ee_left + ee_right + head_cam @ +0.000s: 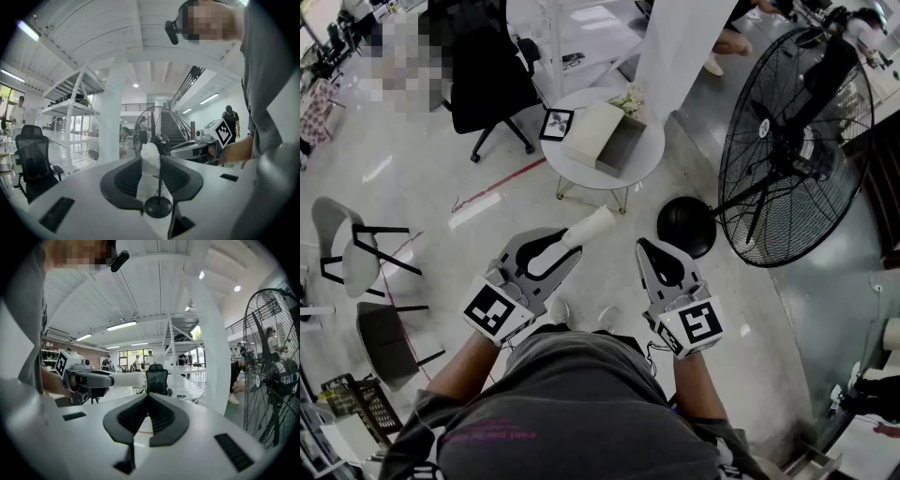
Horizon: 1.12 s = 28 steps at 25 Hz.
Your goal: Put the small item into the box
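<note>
My left gripper [569,240] is shut on a small white roll-shaped item [589,228] that sticks out past its tips. In the left gripper view the white item [150,164] stands upright between the dark pads [126,176]. My right gripper [644,246] is held beside it, jaws shut with nothing between them; its tips [149,395] meet in the right gripper view, where the white item [127,378] shows to the left. Both are held in the air over the floor. The white and grey box [605,136] sits on a round white table [581,178] ahead of the grippers.
A large black floor fan [792,141] with a round base [686,227] stands at the right. A white column [684,47] rises behind the table. A black office chair [487,84] is at the upper left, a grey chair [347,248] at the left. A picture frame [556,124] and flowers [630,98] share the table.
</note>
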Motion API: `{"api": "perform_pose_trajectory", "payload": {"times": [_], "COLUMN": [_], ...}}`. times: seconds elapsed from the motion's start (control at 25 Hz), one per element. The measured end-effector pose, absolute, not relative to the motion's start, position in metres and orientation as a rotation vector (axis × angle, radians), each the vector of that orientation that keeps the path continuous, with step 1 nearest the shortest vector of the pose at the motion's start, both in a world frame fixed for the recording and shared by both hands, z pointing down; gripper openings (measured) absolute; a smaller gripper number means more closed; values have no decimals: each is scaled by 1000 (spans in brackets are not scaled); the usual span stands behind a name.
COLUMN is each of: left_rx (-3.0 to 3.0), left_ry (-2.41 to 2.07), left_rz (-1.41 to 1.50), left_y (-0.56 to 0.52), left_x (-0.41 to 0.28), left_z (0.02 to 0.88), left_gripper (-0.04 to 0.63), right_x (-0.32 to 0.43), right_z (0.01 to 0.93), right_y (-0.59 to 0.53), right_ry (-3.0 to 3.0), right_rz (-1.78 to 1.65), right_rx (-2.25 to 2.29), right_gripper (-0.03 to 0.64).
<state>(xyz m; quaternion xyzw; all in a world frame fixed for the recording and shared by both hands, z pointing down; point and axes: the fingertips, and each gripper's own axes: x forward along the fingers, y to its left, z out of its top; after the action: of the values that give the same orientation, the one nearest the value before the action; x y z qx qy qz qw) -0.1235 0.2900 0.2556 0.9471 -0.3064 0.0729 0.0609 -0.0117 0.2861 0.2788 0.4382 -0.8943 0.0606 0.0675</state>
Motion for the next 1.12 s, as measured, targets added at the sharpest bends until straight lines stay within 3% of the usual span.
{"api": "perform_pose_trajectory", "payload": {"times": [1.12], "left_rx": [2805], "left_ry": [-1057], "left_rz": [228], "left_y": [334], "left_x": [-66], "left_z": [278], "left_gripper": [131], "right_x": [54], "right_z": [299], "right_y": [326], "right_ry": [-2720], "right_rz": [177], "right_rx": [1246], "right_gripper": [23]}}
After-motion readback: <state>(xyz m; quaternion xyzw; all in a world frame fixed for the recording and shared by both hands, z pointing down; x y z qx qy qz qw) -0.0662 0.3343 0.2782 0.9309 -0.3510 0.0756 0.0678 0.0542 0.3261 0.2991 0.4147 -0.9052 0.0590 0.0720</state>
